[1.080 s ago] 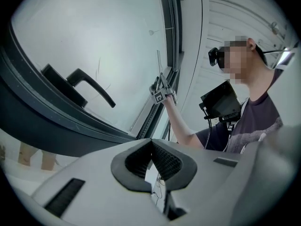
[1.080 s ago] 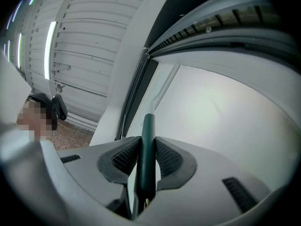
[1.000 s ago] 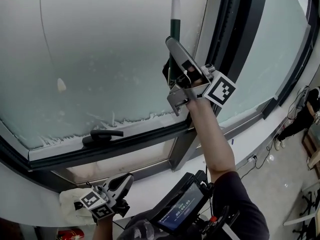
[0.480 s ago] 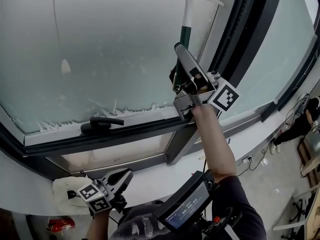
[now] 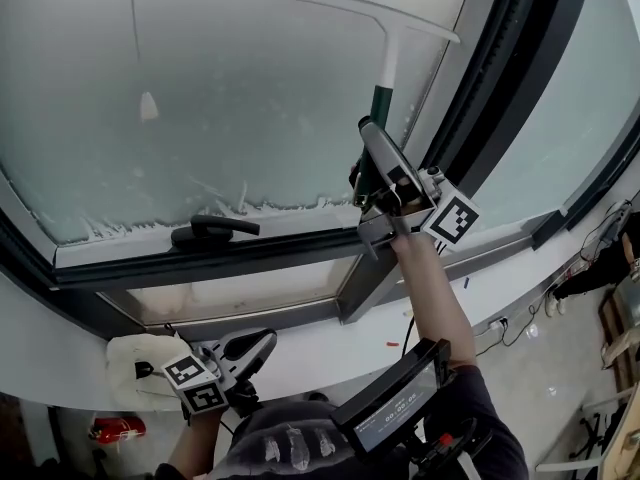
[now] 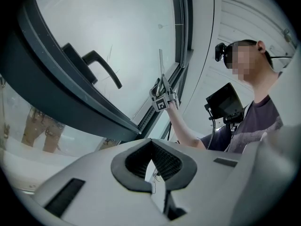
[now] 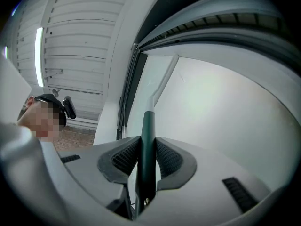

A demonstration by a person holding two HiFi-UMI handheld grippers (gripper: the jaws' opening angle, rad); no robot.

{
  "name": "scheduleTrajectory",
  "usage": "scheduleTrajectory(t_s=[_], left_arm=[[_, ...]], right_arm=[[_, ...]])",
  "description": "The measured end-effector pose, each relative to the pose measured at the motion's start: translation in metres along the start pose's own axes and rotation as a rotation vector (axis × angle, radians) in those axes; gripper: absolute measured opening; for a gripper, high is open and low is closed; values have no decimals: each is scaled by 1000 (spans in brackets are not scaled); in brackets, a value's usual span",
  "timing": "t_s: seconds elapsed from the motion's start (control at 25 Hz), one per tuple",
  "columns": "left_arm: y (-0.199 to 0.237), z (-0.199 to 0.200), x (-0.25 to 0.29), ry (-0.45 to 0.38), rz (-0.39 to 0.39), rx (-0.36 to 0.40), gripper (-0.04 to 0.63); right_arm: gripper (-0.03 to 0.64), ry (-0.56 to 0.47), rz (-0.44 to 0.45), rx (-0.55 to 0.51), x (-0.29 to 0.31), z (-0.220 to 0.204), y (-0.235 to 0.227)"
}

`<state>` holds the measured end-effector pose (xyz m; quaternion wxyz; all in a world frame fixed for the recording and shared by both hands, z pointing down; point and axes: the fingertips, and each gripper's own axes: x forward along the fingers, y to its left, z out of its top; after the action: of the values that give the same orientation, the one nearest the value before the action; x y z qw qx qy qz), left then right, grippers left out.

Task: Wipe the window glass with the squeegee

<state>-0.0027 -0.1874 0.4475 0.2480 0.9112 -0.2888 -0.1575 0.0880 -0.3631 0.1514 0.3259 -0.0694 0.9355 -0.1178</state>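
The right gripper (image 5: 374, 164) is raised at the window glass (image 5: 250, 98), its fingers (image 7: 123, 157) pinching the dark green grip of the squeegee (image 5: 384, 63). The white shaft runs up to the blade (image 5: 370, 13), which lies across the frosted pane, apparently against it, near the dark frame (image 5: 490, 78) on the right. White residue edges the bottom of the glass above the black window handle (image 5: 214, 230). The left gripper (image 5: 255, 346) hangs low by the white sill (image 5: 330, 353), its fingers (image 6: 167, 161) pressed together on nothing, just beside a white cloth (image 5: 135, 363)
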Motion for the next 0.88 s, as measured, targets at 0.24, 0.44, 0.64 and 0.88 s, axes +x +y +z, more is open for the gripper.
scheduleTrajectory(t_s=[0.24, 0.44, 0.64, 0.88], left_arm=[[3, -8, -5, 12, 22, -10, 5], [8, -13, -10, 44, 61, -4, 5], [10, -15, -17, 43, 77, -16, 5], [7, -18, -19, 54, 83, -15, 5]], right_arm=[[99, 6, 4, 7, -17, -19, -5], [100, 14, 6, 33, -29, -34, -10], [99, 26, -5, 66, -43, -50, -11], [99, 39, -27, 108, -61, -71, -14]])
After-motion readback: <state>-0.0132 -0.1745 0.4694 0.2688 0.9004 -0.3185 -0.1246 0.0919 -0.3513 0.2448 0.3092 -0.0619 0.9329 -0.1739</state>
